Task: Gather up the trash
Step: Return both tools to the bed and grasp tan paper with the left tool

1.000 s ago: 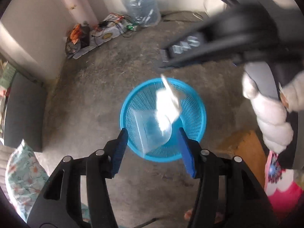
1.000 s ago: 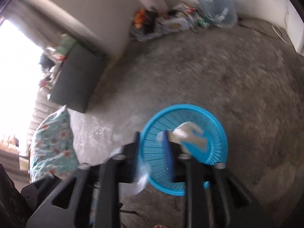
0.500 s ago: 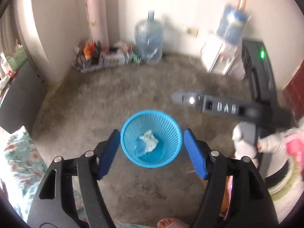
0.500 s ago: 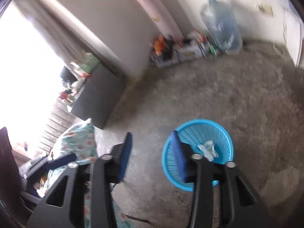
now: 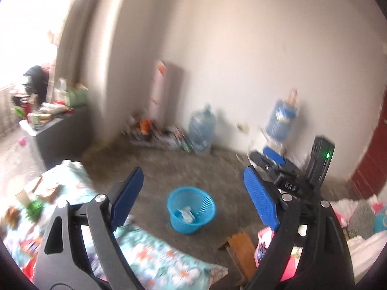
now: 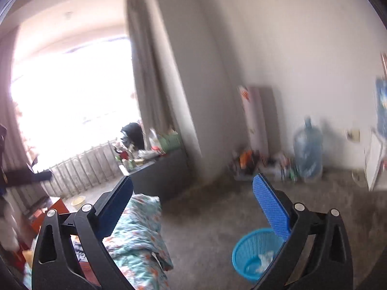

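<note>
I see the blue basket (image 5: 191, 209) standing on the grey floor (image 5: 217, 169), and I use it as my landmark. Crumpled white trash (image 5: 185, 213) lies inside it at the bottom. My left gripper (image 5: 193, 198) has its blue pads spread wide with nothing between them; the basket sits between the two fingers in that view, well beyond and below them. My right gripper (image 6: 200, 207) is also spread and empty; in its view the basket (image 6: 254, 253) lies low, partly hidden behind the right-hand finger (image 6: 271, 207). The floral bedding (image 5: 145, 253) lies near the basket on its left. The water jug (image 5: 202, 130) stands against the wall, well behind the basket.
</note>
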Available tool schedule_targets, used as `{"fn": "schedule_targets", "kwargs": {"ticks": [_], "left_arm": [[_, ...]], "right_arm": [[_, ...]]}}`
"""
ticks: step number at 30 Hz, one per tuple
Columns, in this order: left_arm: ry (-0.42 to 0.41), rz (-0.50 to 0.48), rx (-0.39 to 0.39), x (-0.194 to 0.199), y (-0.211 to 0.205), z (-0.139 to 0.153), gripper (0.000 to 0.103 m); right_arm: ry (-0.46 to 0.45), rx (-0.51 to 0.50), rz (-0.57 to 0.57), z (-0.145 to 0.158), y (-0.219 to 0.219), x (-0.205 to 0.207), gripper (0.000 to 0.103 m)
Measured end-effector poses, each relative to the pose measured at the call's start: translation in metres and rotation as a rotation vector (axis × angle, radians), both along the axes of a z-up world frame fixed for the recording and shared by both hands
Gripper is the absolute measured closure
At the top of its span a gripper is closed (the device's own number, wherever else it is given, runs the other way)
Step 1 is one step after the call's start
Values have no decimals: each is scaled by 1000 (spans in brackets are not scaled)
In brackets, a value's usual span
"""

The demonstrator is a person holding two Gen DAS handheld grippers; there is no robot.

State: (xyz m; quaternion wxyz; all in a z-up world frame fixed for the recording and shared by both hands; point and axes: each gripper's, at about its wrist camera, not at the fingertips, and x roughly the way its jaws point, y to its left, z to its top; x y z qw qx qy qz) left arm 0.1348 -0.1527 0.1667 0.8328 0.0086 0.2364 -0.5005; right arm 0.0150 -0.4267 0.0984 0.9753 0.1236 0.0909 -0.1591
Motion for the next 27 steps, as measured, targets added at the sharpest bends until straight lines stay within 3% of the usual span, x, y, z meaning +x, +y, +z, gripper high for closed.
{"fn": "schedule_targets", "kwargs": {"ticks": [6, 9, 15, 18, 22, 27], "left_arm": [[-16, 251, -62, -33, 139, 10, 16], [-3, 387, -89, -50, 205, 3, 15], [63, 630, -127, -79, 300, -40, 13], [103, 694, -108, -79, 315, -69, 13], [136, 697, -81, -86, 317, -99, 13], [151, 664, 48, -77, 284, -130, 13]], "right_arm": [[-38, 6, 84, 4, 48, -18, 6], [-36, 71, 129, -2, 63, -20, 7], [95, 178, 301, -32, 108, -3, 7], [159, 201, 385, -48, 135, 3, 7], [218, 229, 468, -58, 159, 15, 7], [275, 238, 541, -67, 186, 25, 10]]}}
